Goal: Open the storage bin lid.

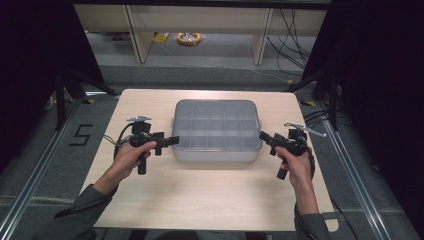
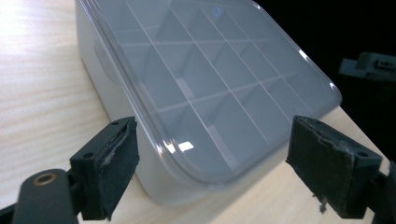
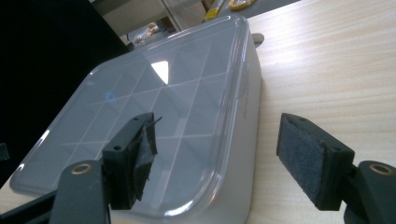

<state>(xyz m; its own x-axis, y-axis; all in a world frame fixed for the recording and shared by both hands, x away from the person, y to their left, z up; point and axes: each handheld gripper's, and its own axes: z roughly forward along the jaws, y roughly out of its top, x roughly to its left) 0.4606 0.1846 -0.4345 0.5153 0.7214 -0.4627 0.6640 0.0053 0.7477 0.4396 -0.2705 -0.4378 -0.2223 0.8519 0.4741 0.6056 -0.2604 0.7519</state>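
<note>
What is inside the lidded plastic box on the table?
Through the clear lid of the box, dividers form a grid of compartments. They look empty, but the frosted plastic blurs the view, so small contents cannot be ruled out.

A translucent grey compartment box, lid closed, sits flat at table centre.

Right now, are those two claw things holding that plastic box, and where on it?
Nothing is held. Both the left gripper and right gripper are open, poised at opposite ends of the lidded box.
</note>
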